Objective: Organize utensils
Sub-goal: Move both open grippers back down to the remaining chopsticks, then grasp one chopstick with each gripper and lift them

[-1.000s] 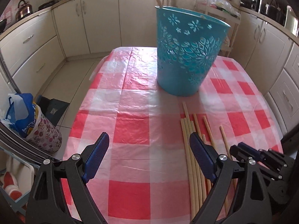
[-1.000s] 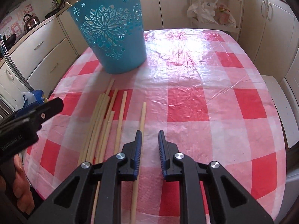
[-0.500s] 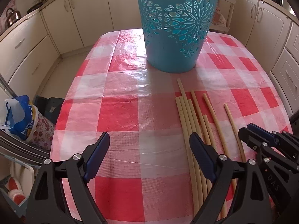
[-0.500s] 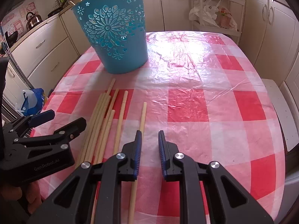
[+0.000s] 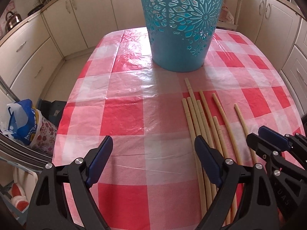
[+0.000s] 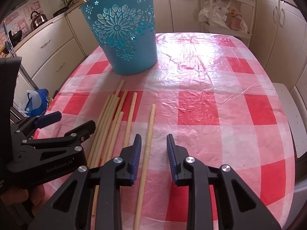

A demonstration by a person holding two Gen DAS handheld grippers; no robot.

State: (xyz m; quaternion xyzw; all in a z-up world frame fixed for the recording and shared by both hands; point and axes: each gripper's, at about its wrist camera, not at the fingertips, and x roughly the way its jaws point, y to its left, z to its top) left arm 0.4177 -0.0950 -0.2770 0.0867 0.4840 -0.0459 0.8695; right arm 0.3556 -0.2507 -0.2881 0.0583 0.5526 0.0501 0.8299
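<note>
Several long wooden chopsticks (image 5: pixel 199 122) lie side by side on the red-and-white checked tablecloth (image 5: pixel 122 115), in front of a blue cut-out plastic basket (image 5: pixel 182 25). My left gripper (image 5: pixel 153 153) is open wide and empty, just left of the sticks. My right gripper (image 6: pixel 153 147) is open and empty, low over the table; one lone chopstick (image 6: pixel 148 138) runs under its left finger. The bundle of chopsticks (image 6: pixel 111 118) and the basket (image 6: pixel 122 32) show in the right wrist view, with the left gripper (image 6: pixel 63 122) at the left. The right gripper (image 5: pixel 264 140) shows at the right of the left wrist view.
Cream kitchen cabinets (image 5: pixel 34 48) ring the table. A blue bag and a floral bag (image 5: pixel 25 122) sit on the floor to the left. A white shelf rack with plastic bags (image 6: pixel 226 13) stands behind the table. A kettle (image 6: pixel 37 19) is on the counter.
My right gripper has opened from nearly shut. My left gripper has moved forward and right, closer to the sticks and the basket.
</note>
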